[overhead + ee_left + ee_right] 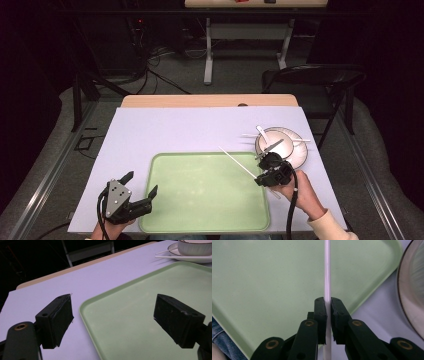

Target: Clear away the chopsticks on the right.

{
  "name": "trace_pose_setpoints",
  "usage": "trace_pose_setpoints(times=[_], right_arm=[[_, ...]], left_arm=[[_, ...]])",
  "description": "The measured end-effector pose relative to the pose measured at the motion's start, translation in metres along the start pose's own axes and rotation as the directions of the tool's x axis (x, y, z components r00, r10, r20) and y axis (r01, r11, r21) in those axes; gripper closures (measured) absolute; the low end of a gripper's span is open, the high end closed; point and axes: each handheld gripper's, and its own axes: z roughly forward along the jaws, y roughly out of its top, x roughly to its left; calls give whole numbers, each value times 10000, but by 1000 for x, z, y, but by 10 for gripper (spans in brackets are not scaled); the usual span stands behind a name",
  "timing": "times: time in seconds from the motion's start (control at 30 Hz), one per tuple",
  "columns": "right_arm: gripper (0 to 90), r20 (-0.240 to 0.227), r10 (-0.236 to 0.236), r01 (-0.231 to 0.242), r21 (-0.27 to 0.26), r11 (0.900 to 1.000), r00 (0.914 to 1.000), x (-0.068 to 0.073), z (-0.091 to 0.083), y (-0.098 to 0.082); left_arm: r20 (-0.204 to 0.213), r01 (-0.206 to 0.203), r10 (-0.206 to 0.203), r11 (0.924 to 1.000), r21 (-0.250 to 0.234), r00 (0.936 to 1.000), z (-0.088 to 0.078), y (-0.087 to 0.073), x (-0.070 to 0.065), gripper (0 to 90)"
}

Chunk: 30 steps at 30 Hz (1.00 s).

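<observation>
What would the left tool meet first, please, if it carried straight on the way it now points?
Probably the green tray: the open left tool straddles its near corner, pointing low across it. Beyond lies the plate with its bowl, though depth is unclear.

I am working in a dim lab or recording room: a wooden table under a pale lilac sheet [165,130], grey carpet crossed by loose black cables [155,75], a black folding chair [320,80], and a second white-legged desk [250,30] behind.
</observation>
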Motion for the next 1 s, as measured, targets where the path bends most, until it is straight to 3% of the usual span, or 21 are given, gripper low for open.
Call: trace_pose_setpoints(times=[0.2,0.53,0.57,0.77,0.8,1.0], right_arm=[[838,-175,644,-641,196,9978,9978,3,10,-5],[837,100,1516,-1519,524,9870,9884,10,29,-7],[837,100,1348,-1352,503,9895,9908,9,31,-6],[836,297,1400,-1415,566,9883,9897,14,40,-3],[836,275,1599,-1614,641,9848,9868,17,41,-3],[836,502,1197,-1219,426,9916,9915,21,47,0]], left_arm=[[-2,-38,38,10000,-1,10000,0,0,0,155],[6,-76,76,10000,46,10000,0,0,0,155],[18,-83,83,10000,54,10000,0,0,0,155],[-2,-59,59,10000,33,10000,0,0,0,155],[2,-58,58,10000,34,10000,0,0,0,155],[28,-95,95,9999,58,10000,0,0,0,155]])
